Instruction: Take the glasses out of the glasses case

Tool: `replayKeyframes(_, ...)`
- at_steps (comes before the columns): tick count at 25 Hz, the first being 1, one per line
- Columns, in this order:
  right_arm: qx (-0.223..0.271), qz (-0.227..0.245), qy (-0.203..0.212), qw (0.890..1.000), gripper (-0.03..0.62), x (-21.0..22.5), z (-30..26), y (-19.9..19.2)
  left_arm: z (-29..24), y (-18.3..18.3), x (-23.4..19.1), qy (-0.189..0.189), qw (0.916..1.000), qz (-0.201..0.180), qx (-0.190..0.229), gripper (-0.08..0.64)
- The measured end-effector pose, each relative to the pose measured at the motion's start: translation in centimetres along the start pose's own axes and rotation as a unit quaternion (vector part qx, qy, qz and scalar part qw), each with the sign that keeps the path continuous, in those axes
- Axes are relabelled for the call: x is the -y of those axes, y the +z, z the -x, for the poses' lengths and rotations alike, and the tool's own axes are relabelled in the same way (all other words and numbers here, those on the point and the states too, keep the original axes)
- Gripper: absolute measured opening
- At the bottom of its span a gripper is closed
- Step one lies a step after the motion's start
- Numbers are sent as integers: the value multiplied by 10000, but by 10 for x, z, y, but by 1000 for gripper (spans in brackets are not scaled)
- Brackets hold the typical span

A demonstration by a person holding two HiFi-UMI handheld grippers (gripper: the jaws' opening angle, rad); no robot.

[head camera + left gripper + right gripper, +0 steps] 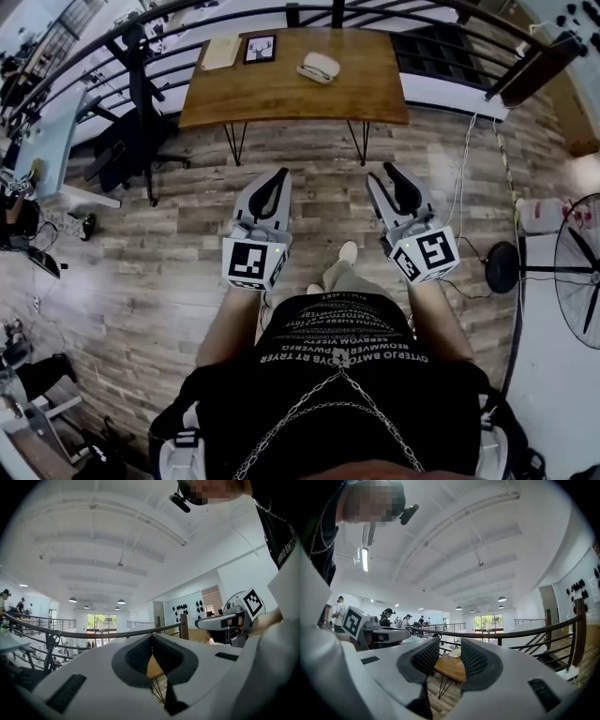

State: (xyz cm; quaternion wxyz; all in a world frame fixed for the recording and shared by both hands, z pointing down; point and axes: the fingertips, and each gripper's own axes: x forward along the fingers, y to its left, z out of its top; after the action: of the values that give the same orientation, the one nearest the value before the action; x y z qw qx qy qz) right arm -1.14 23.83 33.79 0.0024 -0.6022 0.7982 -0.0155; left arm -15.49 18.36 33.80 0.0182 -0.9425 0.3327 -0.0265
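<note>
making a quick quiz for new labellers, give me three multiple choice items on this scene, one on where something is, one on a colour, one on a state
1. Where is the glasses case?
A. on the floor
B. on the wooden table
C. on a chair

2. What colour is the glasses case?
A. white
B. red
C. black

3. How do the jaws of the left gripper stand?
A. clamped on the glasses case
B. wide apart
C. together, with nothing between them

Answers:
1 B: the head view shows it lying on the wooden table, to the right of a framed picture.
2 A: it shows pale white against the brown top.
3 C: in the left gripper view the two tips meet, and only the far wooden table shows below them.
</note>
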Motion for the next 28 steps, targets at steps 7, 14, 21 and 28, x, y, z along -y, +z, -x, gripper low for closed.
replayKeyframes(7, -6, -22, 28, 10000, 129, 30, -25, -5, -35, 0, -11, -12, 9999, -105, -1, 28)
replayKeyframes(14, 36, -16, 98, 9999, 129, 55, -48, -2, -68, -4, -16, -49, 9998, -171, -123, 28)
replayKeyframes(21, 57, 2, 123, 9999, 129, 83, -60, 2, -99, 4, -15, -13, 9999, -168, -28, 28)
replayKeyframes(28, 58, -24, 155, 9999, 129, 122, -76, 4, -138, 8, -17, 88, 9998, -164, -56, 28)
